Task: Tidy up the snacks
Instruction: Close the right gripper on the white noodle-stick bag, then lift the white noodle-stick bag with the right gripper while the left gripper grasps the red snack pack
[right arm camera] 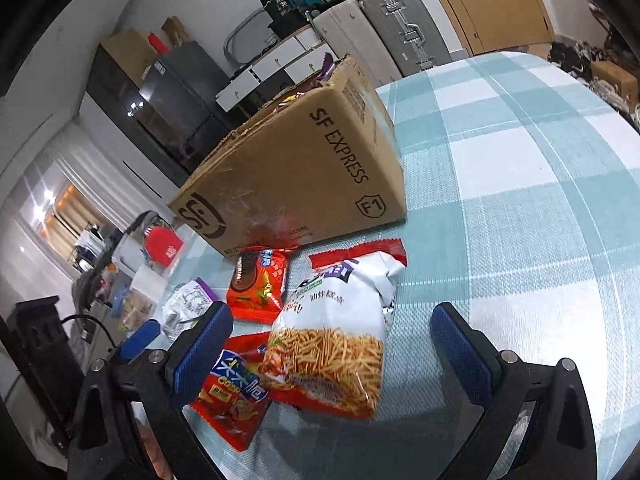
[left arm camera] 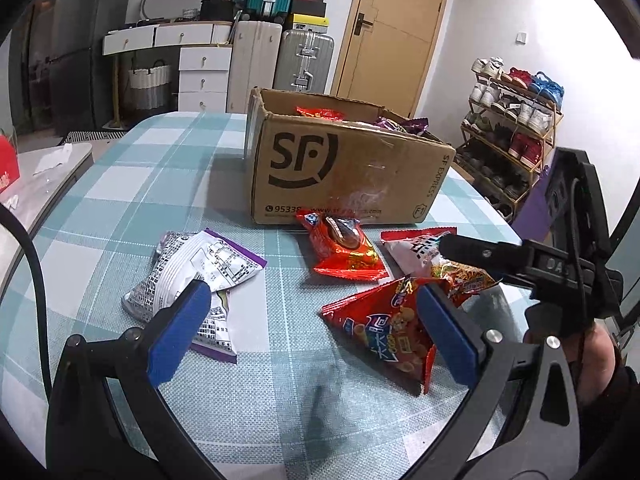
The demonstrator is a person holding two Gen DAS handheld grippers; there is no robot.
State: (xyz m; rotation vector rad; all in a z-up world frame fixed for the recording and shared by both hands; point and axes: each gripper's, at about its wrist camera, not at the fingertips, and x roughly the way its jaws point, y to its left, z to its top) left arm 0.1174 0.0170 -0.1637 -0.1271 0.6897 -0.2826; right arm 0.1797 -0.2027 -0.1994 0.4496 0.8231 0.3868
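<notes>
An open cardboard SF box [left arm camera: 340, 168] stands on the checked tablecloth with snack packets [left arm camera: 320, 113] inside. In front of it lie a silver-purple packet [left arm camera: 196, 280], a red chocolate-pie packet [left arm camera: 344, 252], a red triangular biscuit packet [left arm camera: 380, 328] and a white bag of fried sticks [right arm camera: 332, 344]. My left gripper [left arm camera: 314, 294] is open above bare cloth, between the silver packet and the red triangular one. My right gripper [right arm camera: 330, 316] is open with its fingers on either side of the stick bag. One black finger [left arm camera: 480, 254] of it shows over that bag in the left wrist view.
A shoe rack [left arm camera: 512, 120] stands beyond the table's right edge. Suitcases [left arm camera: 304, 60], white drawers [left arm camera: 204, 76] and a wooden door [left arm camera: 396, 32] line the back wall. A red box [right arm camera: 164, 246] sits on a cluttered side surface to the left.
</notes>
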